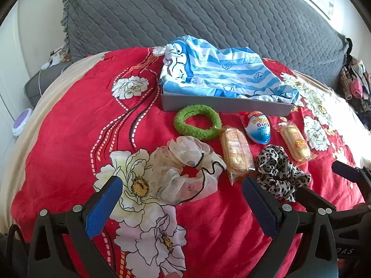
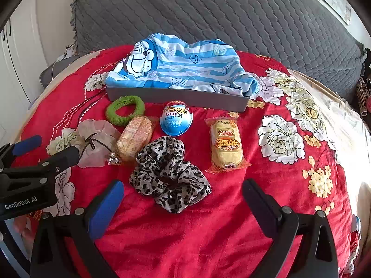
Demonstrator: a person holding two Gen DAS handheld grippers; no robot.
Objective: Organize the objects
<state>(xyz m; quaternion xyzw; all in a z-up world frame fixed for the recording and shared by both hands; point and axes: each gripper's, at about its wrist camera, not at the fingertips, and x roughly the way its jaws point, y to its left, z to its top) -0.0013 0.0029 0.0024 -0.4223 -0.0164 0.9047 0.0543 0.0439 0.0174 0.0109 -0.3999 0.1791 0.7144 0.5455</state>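
Observation:
On the red floral blanket, my left gripper (image 1: 181, 180) is open over a sheer white scrunchie (image 1: 180, 153), which lies between and just beyond its blue pads. My right gripper (image 2: 182, 183) is also open, with a leopard-print scrunchie (image 2: 167, 169) just ahead of its fingers. Farther back lie a green scrunchie (image 2: 125, 100), a blue toy egg (image 2: 176, 120) and two wrapped snack cakes (image 2: 135, 139) (image 2: 226, 146). Behind them stands a grey tray (image 2: 185, 98) holding a blue-and-white striped cartoon cloth (image 2: 180, 69). Neither gripper holds anything.
A grey quilted cover (image 1: 185, 11) rises behind the blanket. A pile of clothes (image 1: 354, 81) sits at the far right edge. A round white and purple object (image 1: 22, 125) lies off the bed's left side. The blanket's near part holds nothing.

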